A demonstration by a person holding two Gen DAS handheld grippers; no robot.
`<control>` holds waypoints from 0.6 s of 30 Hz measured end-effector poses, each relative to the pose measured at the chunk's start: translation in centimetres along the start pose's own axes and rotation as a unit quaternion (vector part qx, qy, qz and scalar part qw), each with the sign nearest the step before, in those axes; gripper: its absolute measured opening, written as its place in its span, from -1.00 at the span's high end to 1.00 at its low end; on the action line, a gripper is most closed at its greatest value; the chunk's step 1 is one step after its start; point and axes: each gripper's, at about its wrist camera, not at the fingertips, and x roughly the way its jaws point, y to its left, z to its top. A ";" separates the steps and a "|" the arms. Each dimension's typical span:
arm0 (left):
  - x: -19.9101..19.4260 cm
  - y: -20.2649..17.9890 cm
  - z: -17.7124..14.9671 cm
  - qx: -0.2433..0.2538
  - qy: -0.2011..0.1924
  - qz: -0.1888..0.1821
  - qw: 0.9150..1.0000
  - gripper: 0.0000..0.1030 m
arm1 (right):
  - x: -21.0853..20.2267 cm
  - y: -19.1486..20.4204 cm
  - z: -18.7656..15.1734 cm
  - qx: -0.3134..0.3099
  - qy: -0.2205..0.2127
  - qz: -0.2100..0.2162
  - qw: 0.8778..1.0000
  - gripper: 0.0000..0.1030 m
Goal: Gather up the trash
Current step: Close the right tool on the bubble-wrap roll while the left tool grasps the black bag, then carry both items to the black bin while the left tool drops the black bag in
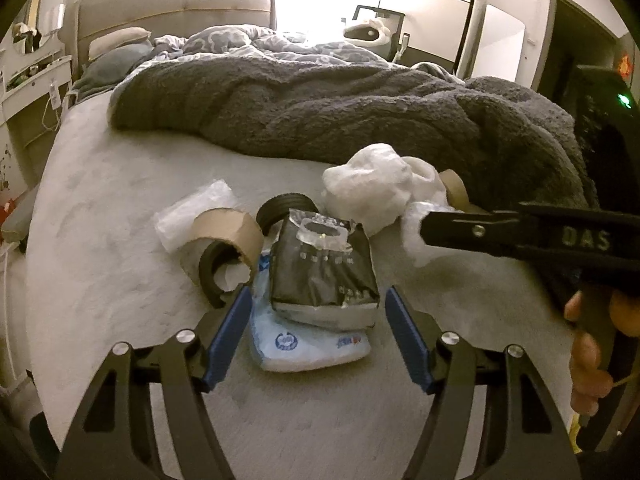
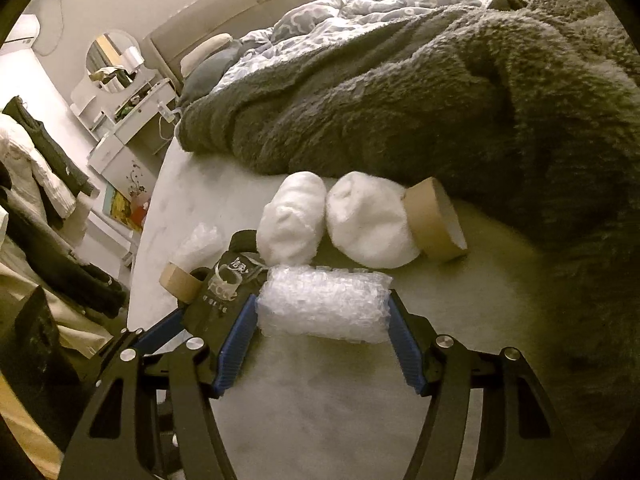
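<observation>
Trash lies on the pale bed sheet (image 1: 100, 240). My left gripper (image 1: 318, 300) is open, its blue fingers either side of a black foil pouch (image 1: 324, 268) that rests on a white and blue packet (image 1: 304, 344). A cardboard tape roll (image 1: 228, 236) and a black ring (image 1: 218, 272) lie to the left. My right gripper (image 2: 322, 308) is open, with its blue fingers against both ends of a roll of bubble wrap (image 2: 324, 308); whether it squeezes is unclear. It enters the left wrist view from the right (image 1: 432, 228). White wads (image 2: 368, 224) and a second cardboard roll (image 2: 434, 220) lie behind.
A thick grey blanket (image 1: 340, 108) is heaped across the bed behind the trash. A clear plastic bag (image 1: 192, 212) lies at the left. A white dressing table (image 2: 120, 116) and hanging clothes (image 2: 44, 184) stand left of the bed.
</observation>
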 end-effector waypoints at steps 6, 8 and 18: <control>0.8 0.0 0.3 -0.007 0.010 0.001 1.000 -0.17 | -1.0 -0.2 0.0 -0.005 -0.005 0.003 1.000 -0.27; 0.8 0.0 0.2 -0.004 0.012 0.005 1.000 -0.08 | -1.1 0.0 0.1 -0.007 -0.006 0.003 1.000 -0.27; -1.9 0.0 0.0 0.004 -0.013 -0.005 1.000 -0.01 | -2.7 1.3 0.6 -0.020 -0.025 0.008 0.999 -0.27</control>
